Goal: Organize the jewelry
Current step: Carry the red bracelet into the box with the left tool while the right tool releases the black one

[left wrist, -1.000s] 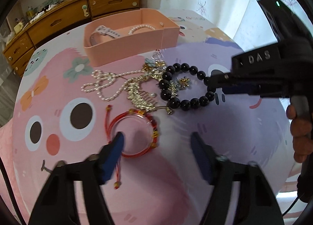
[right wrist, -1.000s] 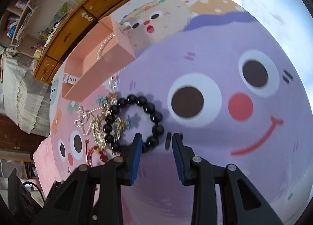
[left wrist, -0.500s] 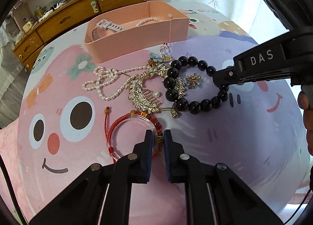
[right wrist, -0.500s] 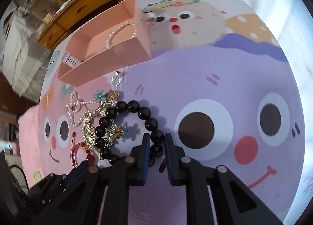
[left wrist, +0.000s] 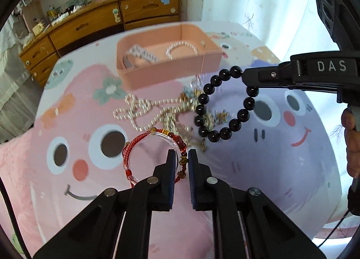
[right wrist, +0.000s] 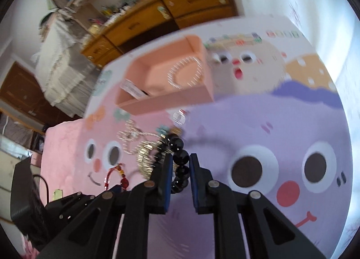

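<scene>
The left gripper (left wrist: pixel 180 160) is pinching the red cord bracelet (left wrist: pixel 153 154); the right gripper (right wrist: pixel 181 165) is clamping the black bead bracelet (left wrist: pixel 222 105), dangling. The pink tray (left wrist: pixel 171 72) is lying ahead beyond the jewelry pile, nearer the right.

Black bead bracelet (left wrist: pixel 225 105) dangling mid-air, red cord bracelet (left wrist: pixel 155 153) lifted, pearl necklace (left wrist: pixel 144 110) flat on cloth.
</scene>
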A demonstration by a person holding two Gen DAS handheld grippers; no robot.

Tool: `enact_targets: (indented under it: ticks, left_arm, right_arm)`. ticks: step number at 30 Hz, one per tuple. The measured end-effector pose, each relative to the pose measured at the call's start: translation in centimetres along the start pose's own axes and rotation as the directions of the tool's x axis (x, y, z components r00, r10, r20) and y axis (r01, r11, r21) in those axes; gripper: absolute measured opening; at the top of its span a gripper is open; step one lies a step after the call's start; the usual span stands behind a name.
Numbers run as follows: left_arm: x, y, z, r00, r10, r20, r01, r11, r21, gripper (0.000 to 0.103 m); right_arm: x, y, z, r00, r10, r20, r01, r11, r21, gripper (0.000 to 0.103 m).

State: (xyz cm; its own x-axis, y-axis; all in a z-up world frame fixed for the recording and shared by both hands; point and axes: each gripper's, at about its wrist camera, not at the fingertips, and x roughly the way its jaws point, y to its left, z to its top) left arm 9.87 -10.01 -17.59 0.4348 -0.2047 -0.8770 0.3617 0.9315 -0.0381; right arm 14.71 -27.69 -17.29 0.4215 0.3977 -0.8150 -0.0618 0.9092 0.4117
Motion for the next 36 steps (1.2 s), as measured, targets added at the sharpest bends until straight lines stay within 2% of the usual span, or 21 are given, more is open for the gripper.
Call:
enact_targets:
  ticks: [6,11,17,23,27,36]
  left_arm:
    - [-2.9,1.1,2.9,0.998,0.025,0.052,-0.025,1.000,-0.010,0.009]
    - [-4.9,1.8,5.9,0.992,0.047,0.119,-0.045,0.999,-0.018,0.009]
    - [-5.7,3.2,10.0,0.968,0.089,0.234,-0.077,0.995,-0.061,0.009]
    - [-4.3,3.9,14.0,0.953,0.063,0.298,-0.037,0.995,-0.091,0.009]
    - [-2.2,4.0,16.1,0.953,0.030,0.302,0.001,0.995,-0.100,0.009]
    - [2.3,4.1,17.1,0.976,-0.009,0.216,0.037,0.991,-0.125,0.010]
  right_arm:
    - [-2.3,3.2,2.1,0.996,0.049,0.079,-0.041,0.994,-0.100,0.014]
    - [-3.8,3.9,4.3,0.984,0.082,0.155,-0.062,0.990,-0.130,0.014]
    - [-4.7,4.0,6.8,0.963,0.100,0.250,-0.059,0.984,-0.166,0.014]
    - [-3.9,3.8,8.0,0.950,0.112,0.292,-0.057,0.980,-0.190,0.014]
    - [-3.0,3.2,8.4,0.943,0.126,0.307,-0.070,0.979,-0.189,0.014]
    - [-0.5,1.6,8.8,0.951,0.123,0.284,-0.084,0.986,-0.146,0.015]
